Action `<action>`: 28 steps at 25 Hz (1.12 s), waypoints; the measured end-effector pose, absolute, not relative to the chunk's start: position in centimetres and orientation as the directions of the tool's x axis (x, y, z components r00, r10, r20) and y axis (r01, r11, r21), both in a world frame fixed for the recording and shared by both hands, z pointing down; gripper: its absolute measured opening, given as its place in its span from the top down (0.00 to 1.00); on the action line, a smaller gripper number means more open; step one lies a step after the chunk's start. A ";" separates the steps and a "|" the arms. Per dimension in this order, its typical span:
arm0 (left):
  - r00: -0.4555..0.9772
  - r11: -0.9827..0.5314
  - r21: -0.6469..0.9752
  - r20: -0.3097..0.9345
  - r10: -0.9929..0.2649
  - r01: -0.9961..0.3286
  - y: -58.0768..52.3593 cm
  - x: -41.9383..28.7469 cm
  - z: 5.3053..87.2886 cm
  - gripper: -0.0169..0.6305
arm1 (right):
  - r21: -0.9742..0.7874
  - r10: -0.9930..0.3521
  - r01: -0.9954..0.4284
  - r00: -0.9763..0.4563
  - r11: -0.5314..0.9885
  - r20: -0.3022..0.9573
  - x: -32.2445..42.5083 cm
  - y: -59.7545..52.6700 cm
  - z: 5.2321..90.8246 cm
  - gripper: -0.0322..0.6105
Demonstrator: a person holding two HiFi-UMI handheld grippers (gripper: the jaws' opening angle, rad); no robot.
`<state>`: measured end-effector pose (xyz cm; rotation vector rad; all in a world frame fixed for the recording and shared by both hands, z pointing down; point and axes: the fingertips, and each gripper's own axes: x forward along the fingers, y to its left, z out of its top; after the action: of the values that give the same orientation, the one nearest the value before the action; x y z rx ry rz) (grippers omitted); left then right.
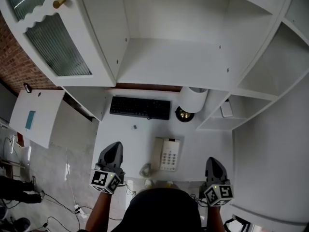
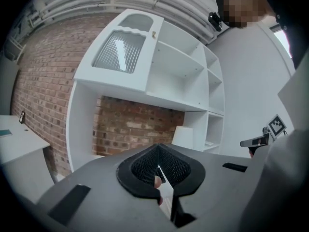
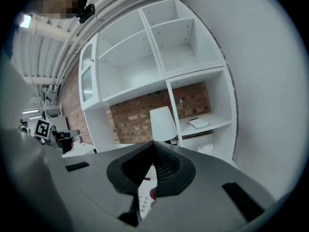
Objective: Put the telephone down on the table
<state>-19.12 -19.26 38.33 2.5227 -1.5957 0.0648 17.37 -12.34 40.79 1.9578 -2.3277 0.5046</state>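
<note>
A cream desk telephone (image 1: pixel 167 153) lies flat on the white table (image 1: pixel 125 134), handset along its left side, keypad to the right, coiled cord (image 1: pixel 145 169) at its near left corner. My left gripper (image 1: pixel 115 146) hovers left of the phone near the table's front edge, jaws shut and empty. My right gripper (image 1: pixel 213 160) hangs to the phone's right, also shut with nothing in it. In the left gripper view the left gripper (image 2: pixel 157 172) has its jaws closed together. In the right gripper view the shut right gripper (image 3: pixel 151 172) shows a strip of the telephone's keypad (image 3: pixel 143 198) below it.
A black keyboard (image 1: pixel 140 107) lies at the back of the table. A white-shaded lamp (image 1: pixel 193 99) stands at the back right. White shelving (image 1: pixel 169 57) rises above; a side shelf holds a small white device (image 1: pixel 226 110). A glazed cabinet door (image 1: pixel 58 47) hangs open at left.
</note>
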 end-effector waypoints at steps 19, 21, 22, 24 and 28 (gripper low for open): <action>0.422 -0.417 0.071 0.102 -0.901 -0.906 -17.7 -19.8 37.6 0.95 | -0.139 -0.949 -0.962 -0.260 0.237 0.181 15.7 -13.7 36.7 0.95; 0.427 -0.419 0.090 0.109 -0.898 -0.903 -17.6 -19.6 37.6 0.95 | -0.122 -0.947 -0.961 -0.266 0.246 0.181 15.5 -13.8 36.6 0.95; 0.430 -0.419 0.104 0.114 -0.896 -0.902 -17.5 -19.5 37.5 0.95 | -0.112 -0.946 -0.962 -0.268 0.251 0.182 15.4 -13.9 36.6 0.95; 0.423 -0.414 0.100 0.111 -0.899 -0.905 -17.4 -19.5 37.4 0.95 | -0.094 -0.946 -0.962 -0.270 0.257 0.178 15.2 -13.9 36.4 0.95; 0.418 -0.410 0.091 0.102 -0.903 -0.907 -17.4 -19.4 37.4 0.95 | -0.078 -0.949 -0.961 -0.273 0.264 0.155 15.2 -13.8 35.8 0.95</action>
<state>-19.44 -17.37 37.40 2.5318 -1.6256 0.0550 15.18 -13.80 35.83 1.8456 -2.4356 0.2398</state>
